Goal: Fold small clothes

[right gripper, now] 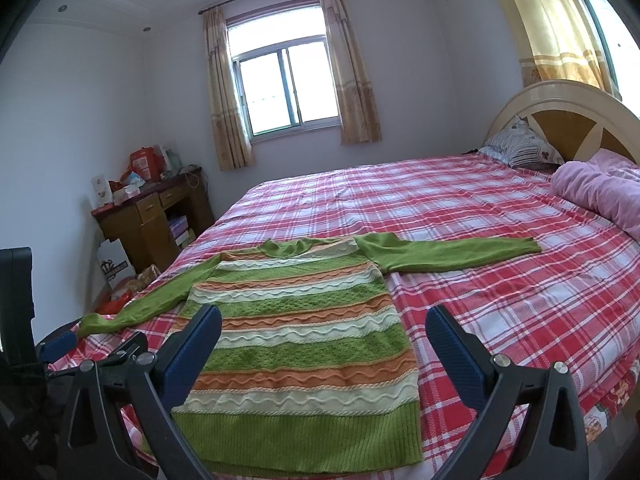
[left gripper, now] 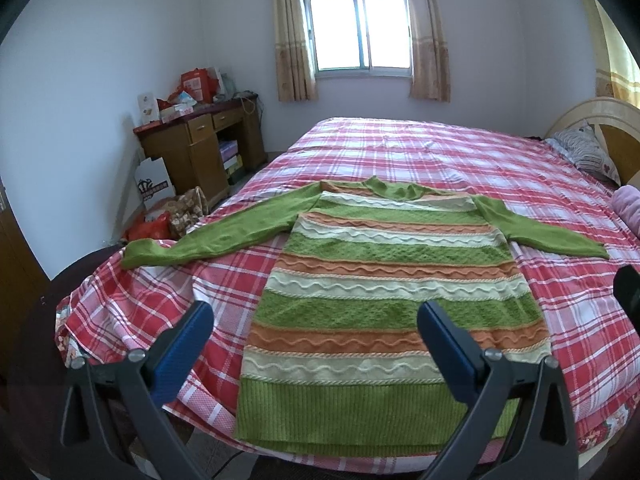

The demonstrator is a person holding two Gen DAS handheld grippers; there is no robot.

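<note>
A knitted sweater (left gripper: 384, 280) with green, orange and cream stripes lies flat on the bed, hem toward me, both green sleeves spread out sideways. In the right wrist view the same sweater (right gripper: 296, 344) fills the lower middle. My left gripper (left gripper: 316, 316) hovers open above the hem end, its blue pads wide apart with nothing between them. My right gripper (right gripper: 324, 320) is also open and empty, above the sweater's right edge. The left gripper's blue finger (right gripper: 60, 342) shows at the left of the right wrist view.
The bed carries a red plaid sheet (left gripper: 460, 160). A pillow (right gripper: 524, 148) and a pink blanket (right gripper: 600, 192) lie by the headboard (right gripper: 568, 116) at the right. A cluttered wooden desk (left gripper: 200, 148) and bags (left gripper: 172, 212) stand on the floor at the left.
</note>
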